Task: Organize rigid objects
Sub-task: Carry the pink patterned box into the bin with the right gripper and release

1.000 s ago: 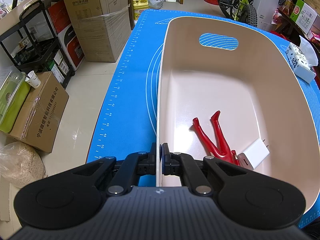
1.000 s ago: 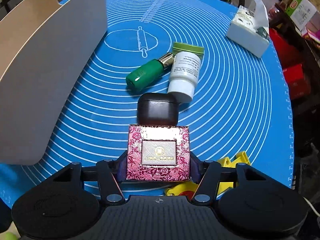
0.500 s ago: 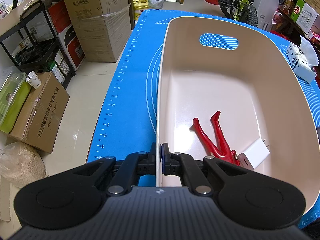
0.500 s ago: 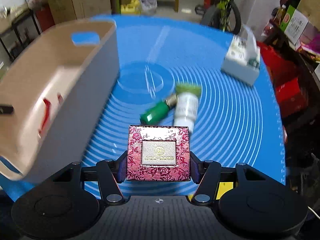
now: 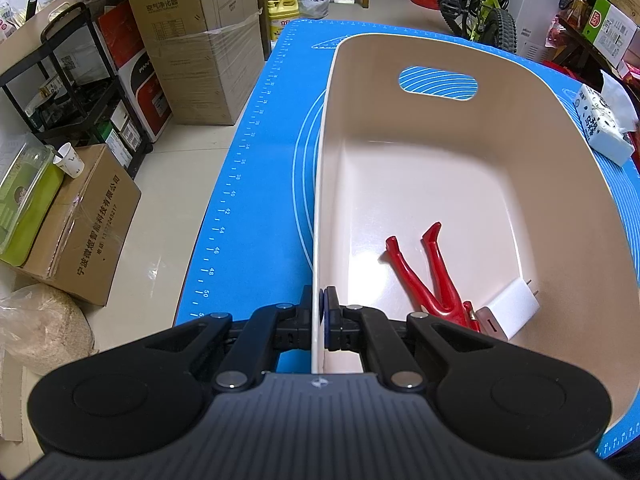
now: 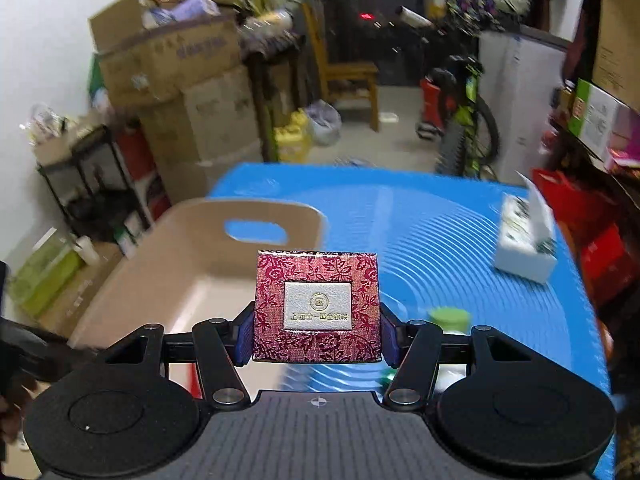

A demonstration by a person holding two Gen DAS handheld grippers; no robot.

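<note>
My left gripper is shut on the near left rim of the beige bin, which stands on the blue mat. Red pliers and a white charger lie in the bin. My right gripper is shut on a red floral box and holds it high above the mat, just right of the bin. A green-capped white bottle lies on the mat below, partly hidden.
A tissue box sits at the mat's right side; it also shows in the left wrist view. Cardboard boxes, a black shelf and a bicycle stand on the floor around the table.
My right gripper has lifted the floral box off the mat and risen, tilting up and swinging left toward the bin. The left gripper and bin have not moved.
</note>
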